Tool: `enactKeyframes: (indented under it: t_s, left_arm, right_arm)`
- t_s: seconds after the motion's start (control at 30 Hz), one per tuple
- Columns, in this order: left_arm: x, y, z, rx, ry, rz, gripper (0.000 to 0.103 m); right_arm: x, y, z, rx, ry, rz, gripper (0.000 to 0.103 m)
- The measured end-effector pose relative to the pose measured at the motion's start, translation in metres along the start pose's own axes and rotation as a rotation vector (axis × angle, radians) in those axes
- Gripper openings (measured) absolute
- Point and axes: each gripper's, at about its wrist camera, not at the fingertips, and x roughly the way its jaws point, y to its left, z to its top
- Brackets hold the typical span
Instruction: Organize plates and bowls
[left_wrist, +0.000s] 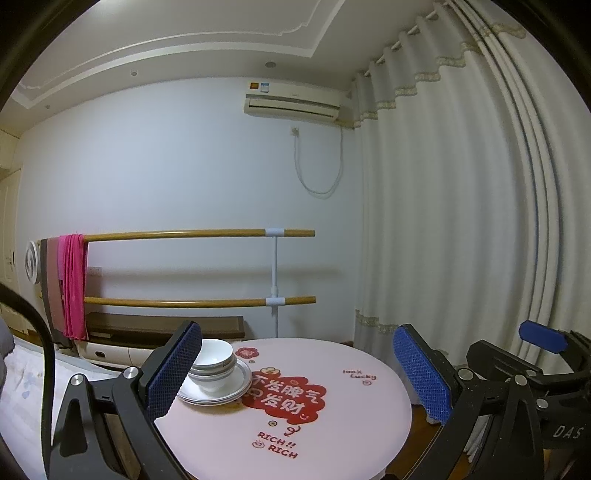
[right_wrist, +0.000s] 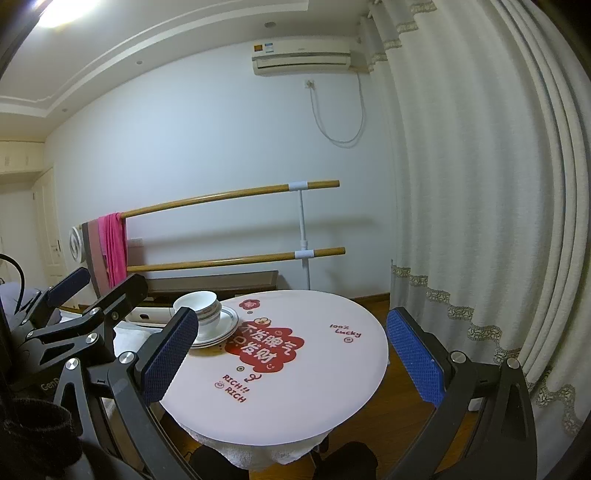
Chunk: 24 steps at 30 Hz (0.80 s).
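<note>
White bowls with grey rims (left_wrist: 213, 363) are nested and stand on a stack of white plates (left_wrist: 236, 387) at the far left of a round pink table (left_wrist: 332, 424). The same bowls (right_wrist: 201, 304) and plates (right_wrist: 225, 326) show in the right wrist view. My left gripper (left_wrist: 295, 376) is open and empty, held back from the table's near edge. My right gripper (right_wrist: 291, 358) is open and empty, also short of the table. Each gripper shows at the edge of the other's view.
The table (right_wrist: 314, 387) carries a red printed design. A ballet barre (left_wrist: 184, 236) with a pink towel (left_wrist: 75, 288) stands at the back wall. White curtains (left_wrist: 461, 221) hang at the right. A bed edge (left_wrist: 22, 387) lies at the left.
</note>
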Motion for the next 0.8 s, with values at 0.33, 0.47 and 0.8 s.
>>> enactKeyframes:
  t_s: [0.33, 0.47, 0.8]
  left_arm:
    - [0.0061, -0.0021, -0.0062, 0.000, 0.002, -0.005, 0.102]
    - [0.0060, -0.0023, -0.0064, 0.001, -0.001, -0.005, 0.102]
    - [0.0034, -0.0059, -0.0064, 0.007, 0.005, 0.002, 0.102]
  right_arm:
    - [-0.0009, -0.0005, -0.0020, 0.000, -0.002, -0.008, 0.103]
    - [-0.0028, -0.0004, -0.0028, 0.001, -0.002, -0.006, 0.103]
    - [-0.0032, -0.0010, -0.0038, 0.002, 0.000, -0.004, 0.103]
